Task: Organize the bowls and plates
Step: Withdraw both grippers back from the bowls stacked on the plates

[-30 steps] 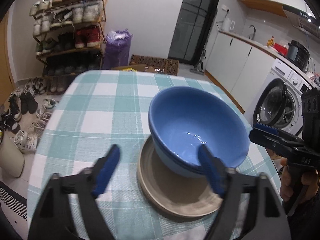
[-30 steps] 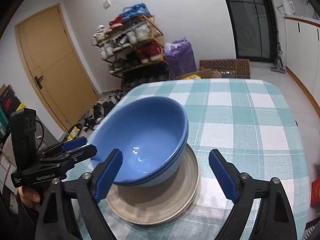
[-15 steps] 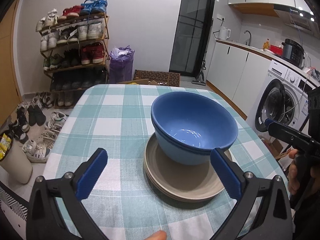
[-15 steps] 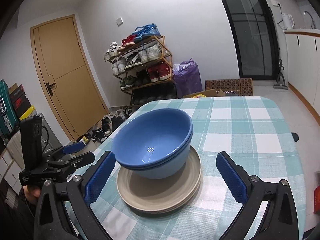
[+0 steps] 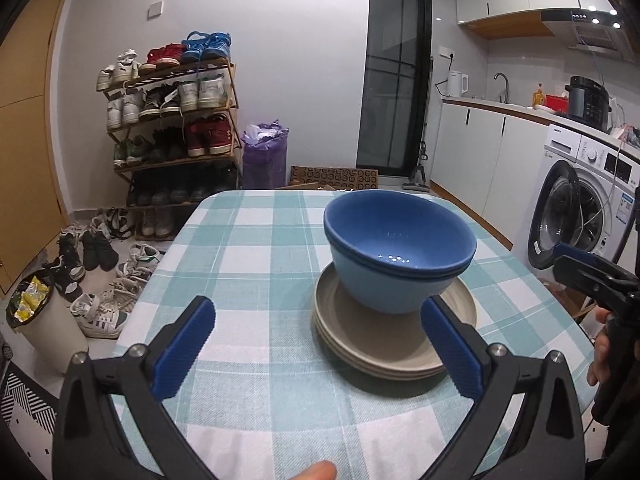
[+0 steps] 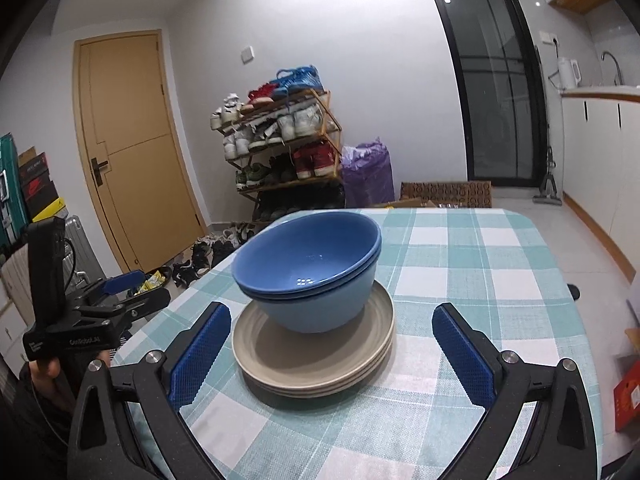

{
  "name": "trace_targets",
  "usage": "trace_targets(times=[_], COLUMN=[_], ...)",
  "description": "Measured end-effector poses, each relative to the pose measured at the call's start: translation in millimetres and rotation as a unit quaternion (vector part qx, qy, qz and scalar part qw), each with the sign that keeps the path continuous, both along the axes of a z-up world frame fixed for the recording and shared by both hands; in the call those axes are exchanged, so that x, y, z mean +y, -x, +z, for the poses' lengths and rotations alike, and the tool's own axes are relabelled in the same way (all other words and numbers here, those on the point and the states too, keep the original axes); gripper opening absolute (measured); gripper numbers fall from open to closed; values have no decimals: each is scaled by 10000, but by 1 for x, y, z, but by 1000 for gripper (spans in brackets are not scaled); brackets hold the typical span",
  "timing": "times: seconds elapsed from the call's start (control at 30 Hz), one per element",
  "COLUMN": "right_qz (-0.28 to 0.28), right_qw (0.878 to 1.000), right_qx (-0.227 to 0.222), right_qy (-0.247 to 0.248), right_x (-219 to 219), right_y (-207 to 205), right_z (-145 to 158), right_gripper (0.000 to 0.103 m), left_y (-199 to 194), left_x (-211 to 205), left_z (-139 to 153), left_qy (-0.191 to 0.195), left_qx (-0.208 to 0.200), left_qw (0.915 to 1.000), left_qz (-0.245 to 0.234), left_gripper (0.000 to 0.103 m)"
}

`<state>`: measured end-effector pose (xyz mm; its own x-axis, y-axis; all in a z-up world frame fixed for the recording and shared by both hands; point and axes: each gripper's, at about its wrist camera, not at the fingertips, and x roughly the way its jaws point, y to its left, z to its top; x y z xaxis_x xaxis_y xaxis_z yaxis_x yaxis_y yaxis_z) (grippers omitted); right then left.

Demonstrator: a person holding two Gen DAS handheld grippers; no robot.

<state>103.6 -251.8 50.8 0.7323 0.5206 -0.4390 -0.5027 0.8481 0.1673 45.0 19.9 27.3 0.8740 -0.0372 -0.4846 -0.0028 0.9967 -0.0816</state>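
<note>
Two nested blue bowls (image 5: pixel 400 248) (image 6: pixel 312 268) sit on a stack of beige plates (image 5: pixel 384 340) (image 6: pixel 316 360) on the checked tablecloth. My left gripper (image 5: pixel 320 340) is open and empty, drawn back near the table's front edge, with the stack ahead and to its right. It also shows at the left of the right wrist view (image 6: pixel 120 288). My right gripper (image 6: pixel 332 356) is open and empty, its jaws wide apart just short of the plates. It also shows at the right edge of the left wrist view (image 5: pixel 576 264).
The table (image 5: pixel 256 240) (image 6: pixel 480 264) carries only the stack. Beyond it are a shoe rack (image 5: pixel 176 128), a purple bag (image 5: pixel 264 152), a dark glass door (image 5: pixel 396 92), kitchen cabinets and a washing machine (image 5: pixel 580 208). A wooden door (image 6: pixel 128 140) is at left.
Both grippers have pulled back and up from the bowls and plates. The left one's fingertip, which was at the bowl's rim, now stands clear. The stack has not moved.
</note>
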Motion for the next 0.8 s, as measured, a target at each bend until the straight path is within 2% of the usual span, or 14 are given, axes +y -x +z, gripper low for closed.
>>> trace_targets(times=[0.4, 0.63, 0.8], right_qz=[70, 37, -5], right_qw=[9985, 9984, 9991], right_qx=[-479, -416, -397], right_qy=[268, 368, 140], right_x=[7, 6, -5], right_y=[27, 30, 34], right_z=[-21, -42, -53], right_gripper=[103, 103, 103], left_y=[11, 20, 23], left_x=[-6, -10, -10], left_z=[-28, -39, -46], left_qy=[-136, -178, -195], left_qx=[-100, -344, -387], left_qw=[9998, 9992, 9990], left_qz=[81, 118, 102], left_gripper=[103, 103, 103])
